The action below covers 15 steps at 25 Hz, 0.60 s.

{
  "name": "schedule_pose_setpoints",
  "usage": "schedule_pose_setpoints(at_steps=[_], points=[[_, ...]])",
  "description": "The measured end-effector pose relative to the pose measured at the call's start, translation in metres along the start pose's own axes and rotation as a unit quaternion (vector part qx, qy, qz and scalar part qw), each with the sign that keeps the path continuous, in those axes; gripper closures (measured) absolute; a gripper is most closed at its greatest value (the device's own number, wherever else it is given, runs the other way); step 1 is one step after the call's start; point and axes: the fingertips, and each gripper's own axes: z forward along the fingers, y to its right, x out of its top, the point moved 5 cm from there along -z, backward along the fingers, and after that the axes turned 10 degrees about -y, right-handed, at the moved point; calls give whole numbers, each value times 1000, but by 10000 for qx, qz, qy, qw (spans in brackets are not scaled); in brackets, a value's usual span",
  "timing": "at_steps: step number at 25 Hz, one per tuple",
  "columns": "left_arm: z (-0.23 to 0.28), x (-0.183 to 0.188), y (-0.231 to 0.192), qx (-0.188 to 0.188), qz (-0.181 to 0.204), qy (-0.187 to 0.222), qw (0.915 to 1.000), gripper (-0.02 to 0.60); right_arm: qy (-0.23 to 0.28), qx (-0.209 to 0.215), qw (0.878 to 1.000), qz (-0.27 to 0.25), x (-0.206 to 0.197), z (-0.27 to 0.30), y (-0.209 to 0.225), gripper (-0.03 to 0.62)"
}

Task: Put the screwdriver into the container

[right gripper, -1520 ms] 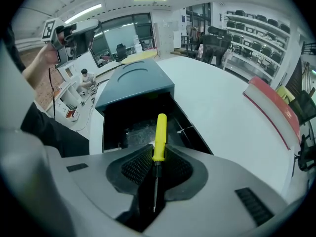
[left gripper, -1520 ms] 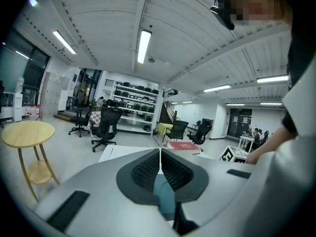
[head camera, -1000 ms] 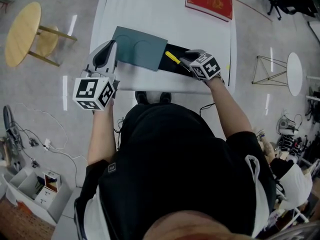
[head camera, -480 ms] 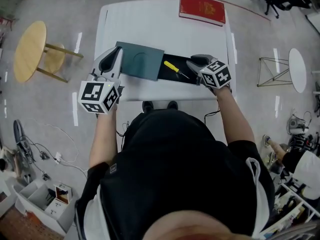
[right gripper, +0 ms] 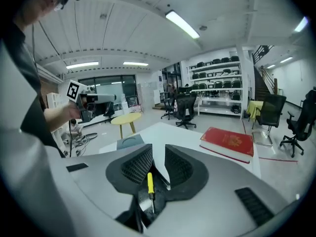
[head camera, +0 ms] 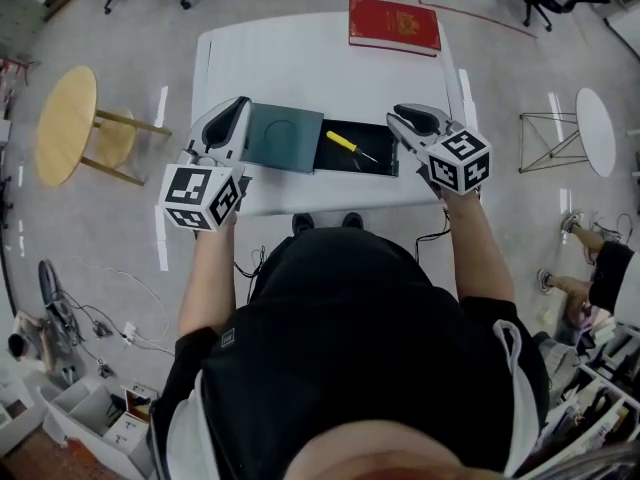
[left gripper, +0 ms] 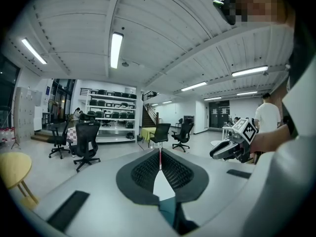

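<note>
Just below the right claw [right gripper: 158, 158], whose empty jaws were closing, the screwdriver [right gripper: 150, 184] lay flat inside the container [head camera: 385, 163], so the placing looked done and the claw hung clear of it. Left of that claw, the lid [head camera: 283, 138] sat slid aside, keeping the container open. The left claw [head camera: 238, 108], jaws together, waited at the lid's outer edge, probably ready to push it back.

Grey floor [head camera: 560, 58], round yellow side table [head camera: 66, 125], black office chairs [left gripper: 86, 137], wall shelving [left gripper: 106, 113], strip lights [left gripper: 116, 46] on white ceiling [left gripper: 163, 28]
</note>
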Motion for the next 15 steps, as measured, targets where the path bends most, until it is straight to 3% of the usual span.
schedule_pose_setpoints(at_steps=[8,15], points=[[-3,25,0,-59,188,233,9995,558,1215,79,9926,35,46,-56,-13,533],[-7,39,0,-9,240,436,9988,558,2192,322,9748,-259,77,-89,-25,551]])
